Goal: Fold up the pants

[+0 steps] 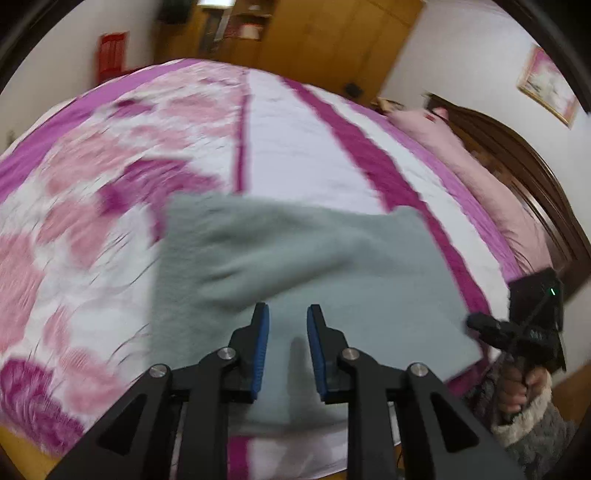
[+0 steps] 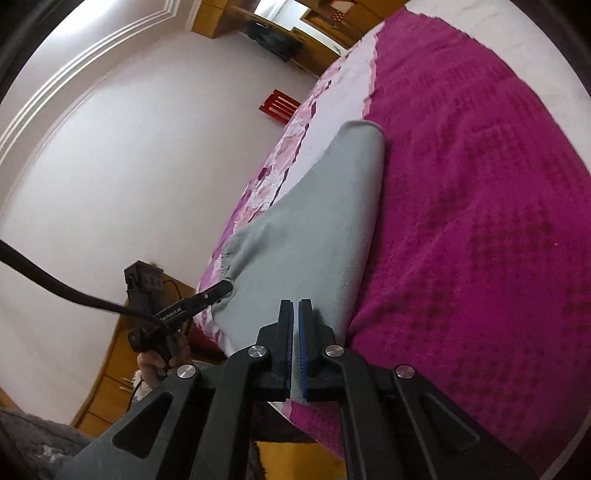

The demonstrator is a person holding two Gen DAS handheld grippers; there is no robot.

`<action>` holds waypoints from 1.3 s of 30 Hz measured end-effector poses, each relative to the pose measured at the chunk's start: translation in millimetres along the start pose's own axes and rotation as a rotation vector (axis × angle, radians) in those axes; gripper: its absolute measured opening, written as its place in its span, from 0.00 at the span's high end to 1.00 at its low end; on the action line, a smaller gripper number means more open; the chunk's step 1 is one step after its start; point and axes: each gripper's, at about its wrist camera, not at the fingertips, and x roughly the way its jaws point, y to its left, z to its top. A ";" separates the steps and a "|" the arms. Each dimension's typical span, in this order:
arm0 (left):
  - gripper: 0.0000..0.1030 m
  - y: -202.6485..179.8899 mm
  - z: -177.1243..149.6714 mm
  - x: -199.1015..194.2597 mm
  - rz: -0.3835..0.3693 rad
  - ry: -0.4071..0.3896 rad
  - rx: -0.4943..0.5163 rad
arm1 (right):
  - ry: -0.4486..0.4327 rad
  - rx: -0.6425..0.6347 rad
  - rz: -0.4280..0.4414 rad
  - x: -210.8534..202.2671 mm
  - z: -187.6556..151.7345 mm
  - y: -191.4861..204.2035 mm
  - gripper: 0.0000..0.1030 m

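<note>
Grey pants lie folded on the pink and white bedspread, near the bed's front edge. My left gripper is open just above the pants' near part, nothing between its blue pads. My right gripper is shut on the pants' edge at the near corner. The right gripper also shows in the left wrist view at the pants' right edge. The left gripper's fingers show in the right wrist view at the elastic waistband.
A magenta blanket lies beside the pants. Pink pillows and a dark wooden headboard are at the right. A wooden wardrobe stands behind the bed. The bed's front edge is just below the grippers.
</note>
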 end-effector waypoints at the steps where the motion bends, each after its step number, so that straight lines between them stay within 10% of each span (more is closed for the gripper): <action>1: 0.77 -9.1 7.4 2.2 -0.007 -0.011 0.021 | -0.016 -0.006 0.021 0.7 7.7 3.4 0.96; 5: 0.77 -23.5 39.4 39.7 -0.031 0.040 0.012 | -0.030 -0.078 0.030 17.3 48.7 15.8 0.96; 11: 0.90 9.9 52.9 70.5 0.005 0.042 -0.086 | 0.174 -0.111 -0.121 96.0 106.6 -13.7 0.97; 16: 0.90 43.7 47.4 47.7 0.051 -0.059 -0.170 | -0.057 0.061 -0.025 62.7 117.6 -64.0 1.00; 23: 0.90 54.8 40.3 38.5 -0.025 -0.094 -0.224 | -0.172 0.113 -0.137 35.1 112.2 -59.5 0.98; 30: 0.90 60.3 34.8 33.6 -0.062 -0.096 -0.258 | -0.013 0.101 -0.240 9.8 82.4 -39.5 0.65; 39: 0.90 61.5 32.2 29.5 -0.070 -0.087 -0.254 | 0.175 0.134 -0.147 55.3 113.2 -49.4 0.53</action>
